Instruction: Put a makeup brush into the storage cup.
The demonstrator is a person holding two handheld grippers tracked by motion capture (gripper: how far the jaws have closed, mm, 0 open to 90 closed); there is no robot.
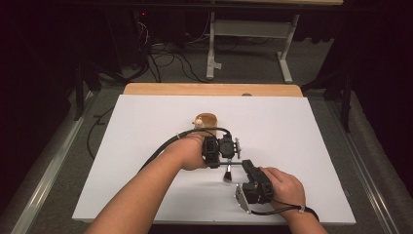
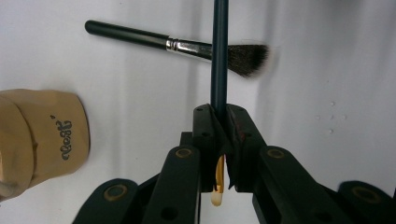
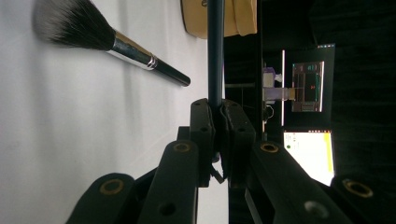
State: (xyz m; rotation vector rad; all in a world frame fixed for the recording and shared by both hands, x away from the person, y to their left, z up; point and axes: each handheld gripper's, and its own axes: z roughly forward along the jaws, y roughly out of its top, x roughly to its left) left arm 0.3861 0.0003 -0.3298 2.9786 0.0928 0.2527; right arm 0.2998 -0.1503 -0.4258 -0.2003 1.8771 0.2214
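Gripping one thin rod, both tools.

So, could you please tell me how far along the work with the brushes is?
Done: the thin dark stick is off the table, lifted. In hand: the left gripper and the right gripper are both shut on it, one at each end. Left: the makeup brush lies untouched on the white table, and the tan pouch holds neither.

Looks like a lab / recording room: dark walls, cables on grey carpet floor, lit monitors, bench w/ white top.
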